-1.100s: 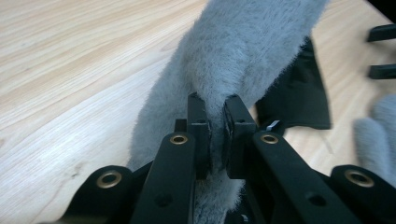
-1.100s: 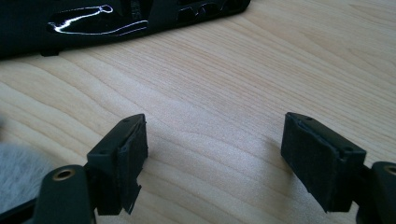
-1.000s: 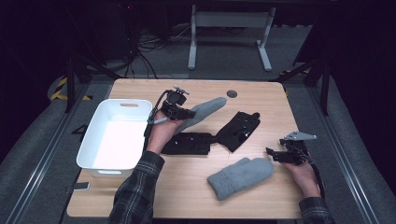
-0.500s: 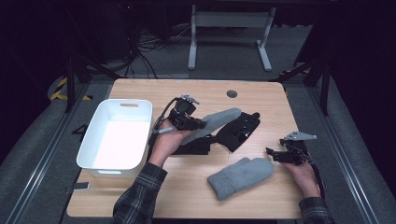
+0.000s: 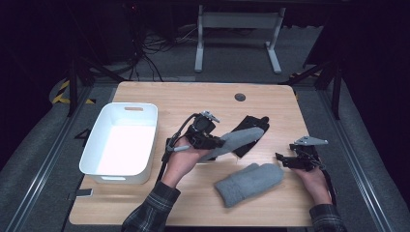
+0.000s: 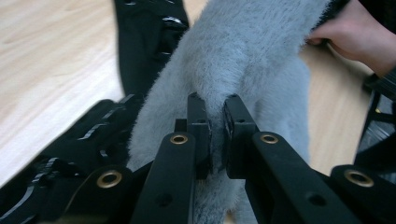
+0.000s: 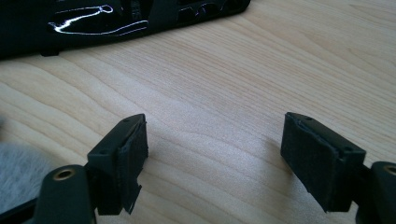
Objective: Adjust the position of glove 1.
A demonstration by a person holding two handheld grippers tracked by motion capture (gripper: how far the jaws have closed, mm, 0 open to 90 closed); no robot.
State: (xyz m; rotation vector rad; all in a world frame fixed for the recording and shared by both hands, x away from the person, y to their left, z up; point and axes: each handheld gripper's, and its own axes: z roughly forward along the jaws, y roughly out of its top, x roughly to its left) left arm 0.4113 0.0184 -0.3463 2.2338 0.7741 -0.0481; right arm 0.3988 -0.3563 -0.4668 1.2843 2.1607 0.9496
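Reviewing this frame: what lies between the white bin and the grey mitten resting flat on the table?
In the high view, the left gripper, shut on a second grey mitten, sits between the white bin and the flat grey mitten.

The tub (image 5: 121, 145) sits at the left of the table (image 5: 193, 96) in the high view. Just right of it, at frame centre, the left gripper (image 5: 212, 141) has its jaws pinched on a mitten (image 5: 237, 140) that stretches toward the upper right, over the flat gear (image 5: 251, 126) lying behind it. A second mitten (image 5: 249, 183) lies lower, right of centre. The right gripper (image 5: 283, 161) rests just right of that mitten, jaws apart over bare wood.
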